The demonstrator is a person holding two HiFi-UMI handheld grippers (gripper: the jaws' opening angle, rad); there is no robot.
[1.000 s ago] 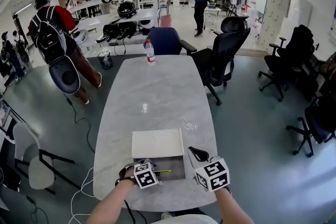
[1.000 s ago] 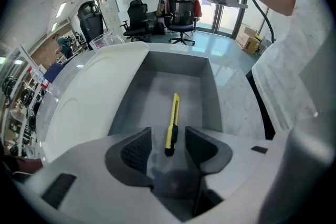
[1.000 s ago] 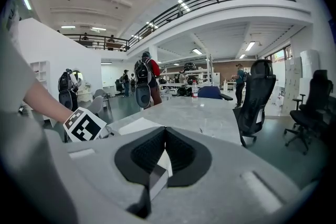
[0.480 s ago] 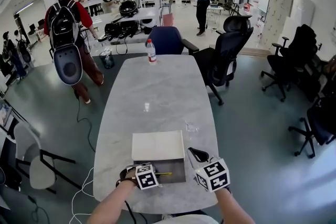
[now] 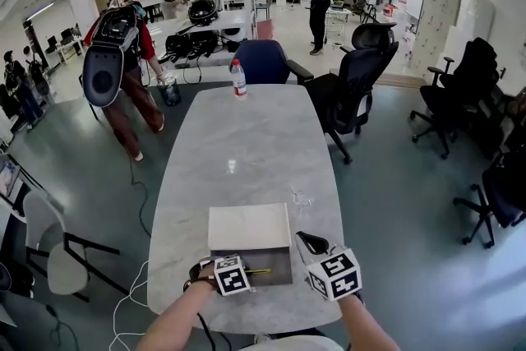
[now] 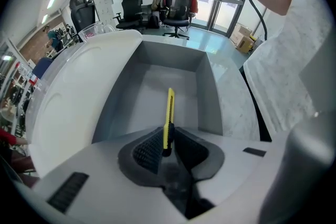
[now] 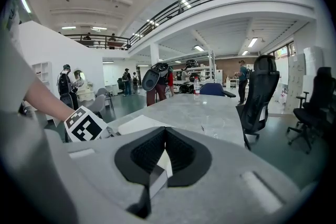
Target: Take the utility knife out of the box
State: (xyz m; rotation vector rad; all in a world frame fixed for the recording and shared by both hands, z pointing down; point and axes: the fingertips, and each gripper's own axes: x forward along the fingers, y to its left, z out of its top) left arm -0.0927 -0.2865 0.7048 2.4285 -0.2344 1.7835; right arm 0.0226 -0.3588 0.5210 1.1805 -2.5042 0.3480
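I'm aiming the left gripper (image 6: 167, 140) down into the shallow grey open box (image 6: 209, 93). Its jaws have just been closing and are now pinching the slim yellow utility knife (image 6: 170, 108), not yet out of the box. Lifting likely next. The right gripper (image 7: 164, 139) is idling beside, jaws together, empty.

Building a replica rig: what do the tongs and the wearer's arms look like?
The left tongs and right tongs: pale grey shells, black ribbed pads. Each carries a white cube with black square markers. Bare forearms, white shirt.
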